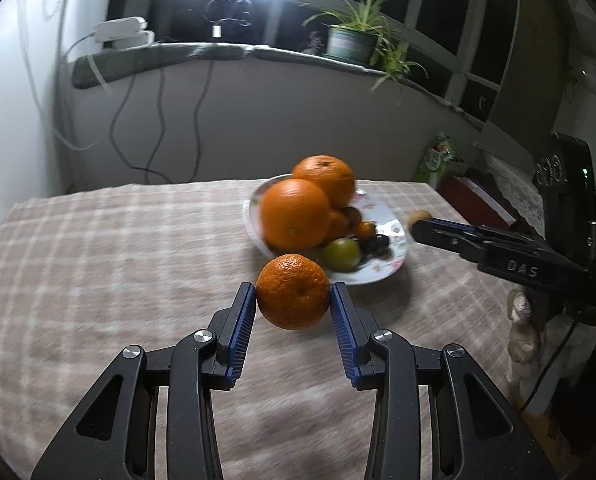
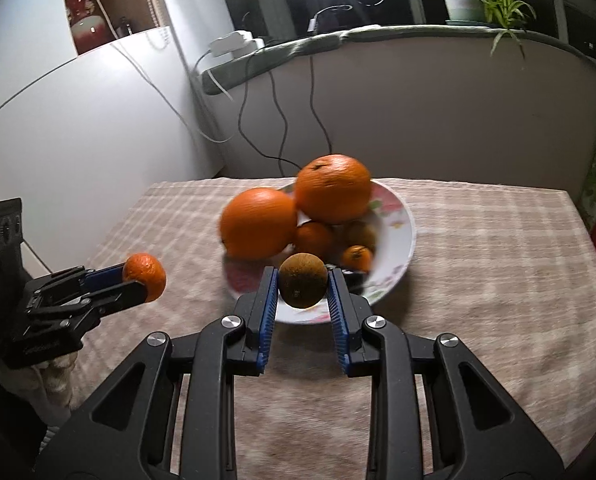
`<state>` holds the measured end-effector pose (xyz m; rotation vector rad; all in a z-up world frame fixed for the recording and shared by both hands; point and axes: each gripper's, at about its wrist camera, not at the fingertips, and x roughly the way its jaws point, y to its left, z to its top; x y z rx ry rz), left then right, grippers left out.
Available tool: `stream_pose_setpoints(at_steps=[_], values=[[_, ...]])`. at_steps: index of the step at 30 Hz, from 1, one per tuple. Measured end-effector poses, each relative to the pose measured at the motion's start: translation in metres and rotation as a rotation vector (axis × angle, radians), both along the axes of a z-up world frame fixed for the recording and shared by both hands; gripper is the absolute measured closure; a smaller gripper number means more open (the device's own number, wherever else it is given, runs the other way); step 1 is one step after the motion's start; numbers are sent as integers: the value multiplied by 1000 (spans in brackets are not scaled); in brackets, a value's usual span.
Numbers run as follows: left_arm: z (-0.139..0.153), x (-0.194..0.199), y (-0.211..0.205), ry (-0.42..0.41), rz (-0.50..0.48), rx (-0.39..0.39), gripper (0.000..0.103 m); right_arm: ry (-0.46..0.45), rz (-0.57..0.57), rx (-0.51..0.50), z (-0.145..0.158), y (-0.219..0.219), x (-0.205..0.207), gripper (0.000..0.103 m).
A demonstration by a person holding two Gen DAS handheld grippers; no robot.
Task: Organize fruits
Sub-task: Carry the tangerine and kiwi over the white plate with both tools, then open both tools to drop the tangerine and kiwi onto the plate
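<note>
Mandarin gripped, stem dimple facing camera

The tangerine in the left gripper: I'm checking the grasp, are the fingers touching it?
Touching. The left wrist view shows both blue fingers pressed against opposite sides of the tangerine, held by the left gripper, with no gap.

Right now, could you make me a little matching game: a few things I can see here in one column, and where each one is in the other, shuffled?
Things:
1. mandarin
2. brown fruit
3. large oranges
4. potted plant

Places:
A. on the window ledge
B. piled on the flowered plate
C. gripped in the left tongs
D. gripped in the right tongs

Pairs: 1-C, 2-D, 3-B, 4-A
</note>
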<state>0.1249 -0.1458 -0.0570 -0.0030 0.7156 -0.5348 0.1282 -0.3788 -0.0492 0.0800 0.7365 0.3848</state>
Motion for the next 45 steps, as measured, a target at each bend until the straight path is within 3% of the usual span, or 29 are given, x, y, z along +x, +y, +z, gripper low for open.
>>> stream_pose_setpoints(at_steps=[21,45], values=[[-4,22,-82,-29,-100,64,66,13,-25,-21,-21,-22,42,77],[-15,37,-102,-26,-107,89,66,46,-31,-4,-34,-26,63,77]])
